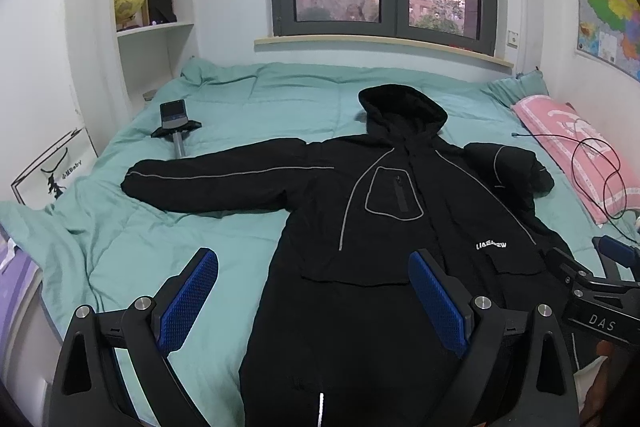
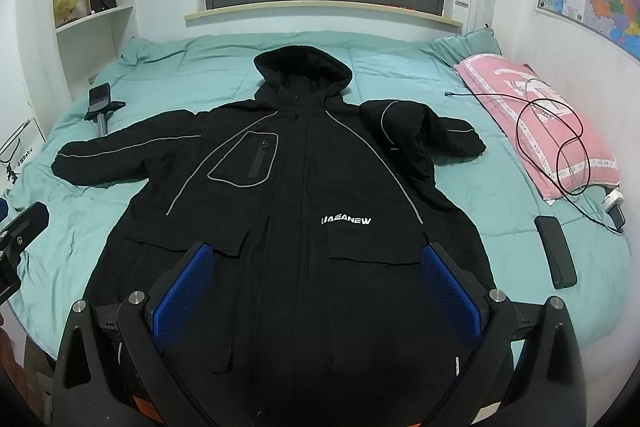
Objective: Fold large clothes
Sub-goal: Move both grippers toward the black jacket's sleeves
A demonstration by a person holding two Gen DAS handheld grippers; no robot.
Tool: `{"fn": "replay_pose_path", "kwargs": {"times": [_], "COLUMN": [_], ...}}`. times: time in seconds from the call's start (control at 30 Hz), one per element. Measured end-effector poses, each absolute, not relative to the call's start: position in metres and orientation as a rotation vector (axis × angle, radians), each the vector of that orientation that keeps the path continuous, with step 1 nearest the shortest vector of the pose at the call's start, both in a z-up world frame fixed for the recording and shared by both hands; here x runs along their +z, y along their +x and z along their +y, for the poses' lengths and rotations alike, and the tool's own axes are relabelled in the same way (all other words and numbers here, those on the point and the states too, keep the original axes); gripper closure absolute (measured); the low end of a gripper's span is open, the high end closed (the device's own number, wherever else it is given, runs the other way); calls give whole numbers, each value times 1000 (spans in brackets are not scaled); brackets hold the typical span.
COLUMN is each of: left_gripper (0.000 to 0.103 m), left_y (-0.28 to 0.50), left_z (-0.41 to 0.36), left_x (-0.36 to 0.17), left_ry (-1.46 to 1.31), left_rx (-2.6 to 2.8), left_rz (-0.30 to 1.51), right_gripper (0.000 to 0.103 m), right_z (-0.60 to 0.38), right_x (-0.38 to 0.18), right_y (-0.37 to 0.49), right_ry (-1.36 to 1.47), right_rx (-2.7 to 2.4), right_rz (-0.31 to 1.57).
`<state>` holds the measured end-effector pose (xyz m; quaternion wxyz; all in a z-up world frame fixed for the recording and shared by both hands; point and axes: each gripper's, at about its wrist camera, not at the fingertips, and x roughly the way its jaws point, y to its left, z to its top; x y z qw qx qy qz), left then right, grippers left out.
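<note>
Both grippers hang over the near edge of the bed [image 2: 280, 45], jaws spread wide with nothing in them. The left gripper [image 1: 314, 281] sits toward the coat's left side, the right gripper [image 2: 316, 277] over its lower front. The black hooded coat [image 2: 304, 187] lies face up mid-bed, one sleeve stretched left, the other bunched near the pink pillow [image 2: 532, 123] at the right edge.

The bed's green quilt [image 2: 472, 187] carries a spread black coat [image 2: 296, 195], pink pillow [image 2: 536, 115], phone [image 2: 556, 251], and small stand [image 2: 102, 103].
</note>
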<state>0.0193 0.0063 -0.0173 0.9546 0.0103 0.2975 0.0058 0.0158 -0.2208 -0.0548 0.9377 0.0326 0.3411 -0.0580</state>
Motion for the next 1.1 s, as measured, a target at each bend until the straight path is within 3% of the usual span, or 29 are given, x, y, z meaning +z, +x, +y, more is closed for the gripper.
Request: {"fn": "replay_pose_path", "kwargs": {"times": [0.83, 1.1], "left_gripper": [7, 7], "left_y": [55, 95], "left_z": [28, 99], "left_x": [-38, -32], "left_ry": [-41, -118], "left_rx": [21, 3], "left_rz": [662, 598], "right_gripper": [0, 0], "right_z": [-201, -170], "right_x": [-70, -72], "right_y": [56, 94], "right_ry": [25, -28], "right_rx": [-97, -22], "right_rz": [736, 756]}}
